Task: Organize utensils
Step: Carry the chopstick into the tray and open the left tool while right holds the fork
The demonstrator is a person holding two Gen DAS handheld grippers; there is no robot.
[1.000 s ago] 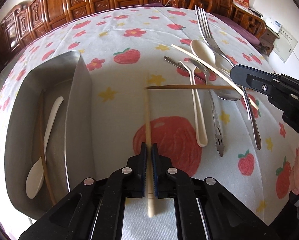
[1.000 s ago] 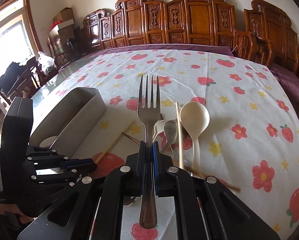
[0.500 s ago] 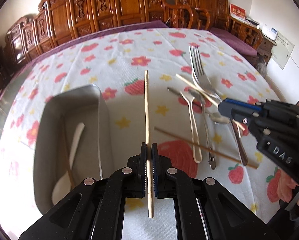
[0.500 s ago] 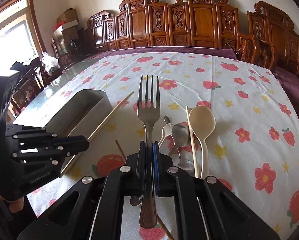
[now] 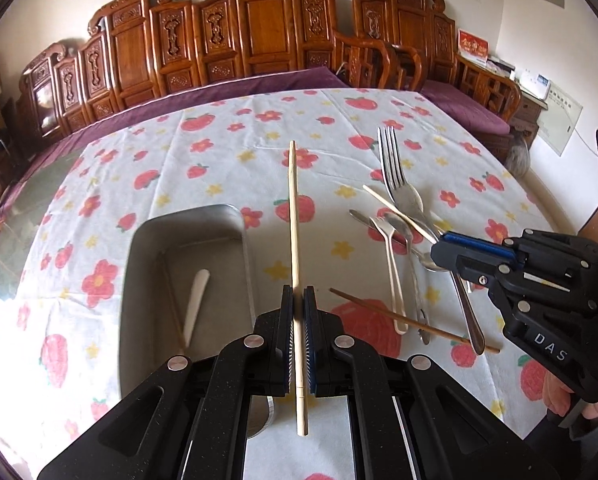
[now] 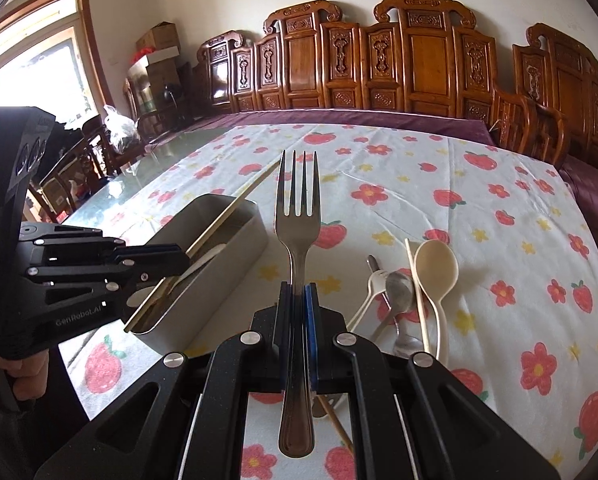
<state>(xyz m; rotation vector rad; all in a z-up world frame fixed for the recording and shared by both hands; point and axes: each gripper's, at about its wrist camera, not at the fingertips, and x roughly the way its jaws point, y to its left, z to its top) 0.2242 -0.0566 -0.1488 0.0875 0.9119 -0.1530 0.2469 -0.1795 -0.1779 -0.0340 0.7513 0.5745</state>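
Note:
My left gripper is shut on a pale wooden chopstick, held up above the cloth beside the right rim of a metal tray. In the tray lie a cream spoon and a brown chopstick. My right gripper is shut on a metal fork, tines forward, lifted over the table. Seen from the right wrist, the left gripper holds its chopstick slanting over the tray. The left wrist view shows the right gripper with the fork.
On the strawberry-print cloth to the right lie a cream spoon, a metal spoon, a cream fork, a pale chopstick and a dark chopstick. Carved wooden chairs line the table's far side. A hand grips each tool.
Both grippers have risen from the table, each still holding its piece. The pale chopstick has lifted off the cloth and now hangs by the tray; the fork rides higher above the pile.

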